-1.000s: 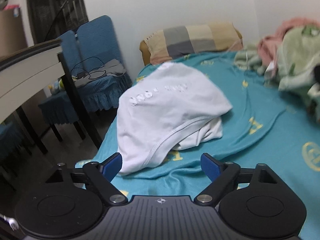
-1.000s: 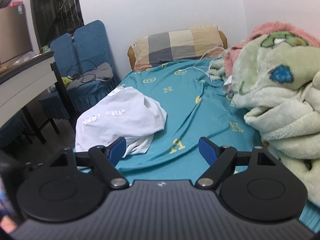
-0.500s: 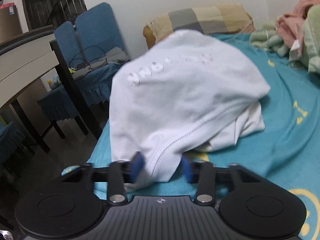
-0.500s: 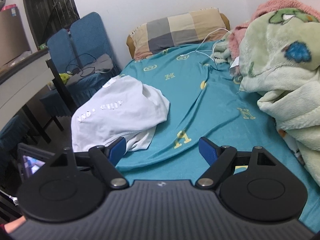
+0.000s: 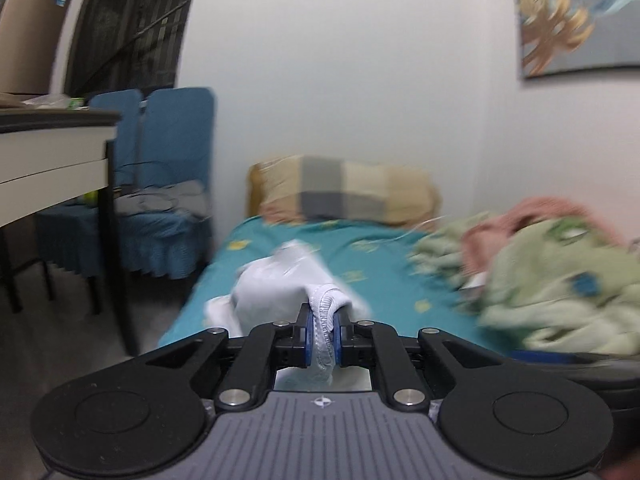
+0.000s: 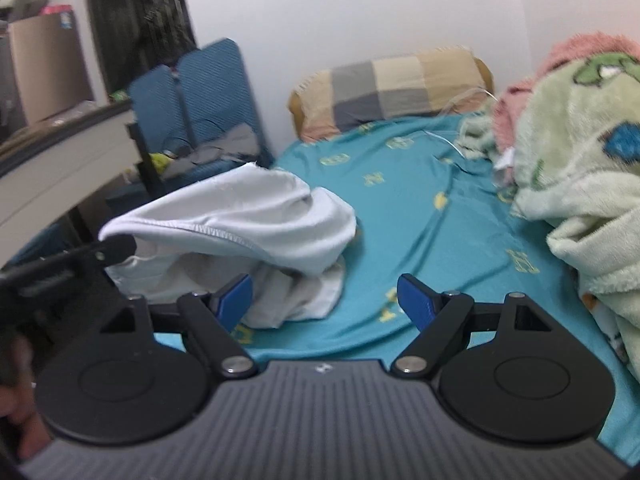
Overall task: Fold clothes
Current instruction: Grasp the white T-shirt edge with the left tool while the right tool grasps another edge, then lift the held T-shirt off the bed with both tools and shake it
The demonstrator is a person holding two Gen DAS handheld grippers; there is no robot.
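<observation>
A white garment [image 6: 240, 220] lies at the left edge of the teal bed sheet [image 6: 420, 208], with one hemmed edge lifted off the bed. My left gripper [image 5: 322, 326] has its jaws closing on that hem, and the stitched hem of the white garment [image 5: 280, 284] is bunched between the blue pads. In the right wrist view the left gripper [image 6: 108, 246] shows at the left, pulling the hem up and leftward. My right gripper [image 6: 326, 298] hovers open over the sheet, its left finger just in front of the garment's lower folds, nothing between its pads.
A checked pillow [image 6: 392, 88] lies at the head of the bed. Green and pink fleece blankets [image 6: 580, 168] are heaped along the right side. Blue-covered chairs [image 6: 200, 96] and a white desk [image 5: 52, 168] stand left of the bed. A white cable [image 6: 456, 136] trails across the sheet.
My left gripper went from open in front of the garment to clamped on its hem, then rose, lifting that edge off the bed. The right gripper shifted only slightly.
</observation>
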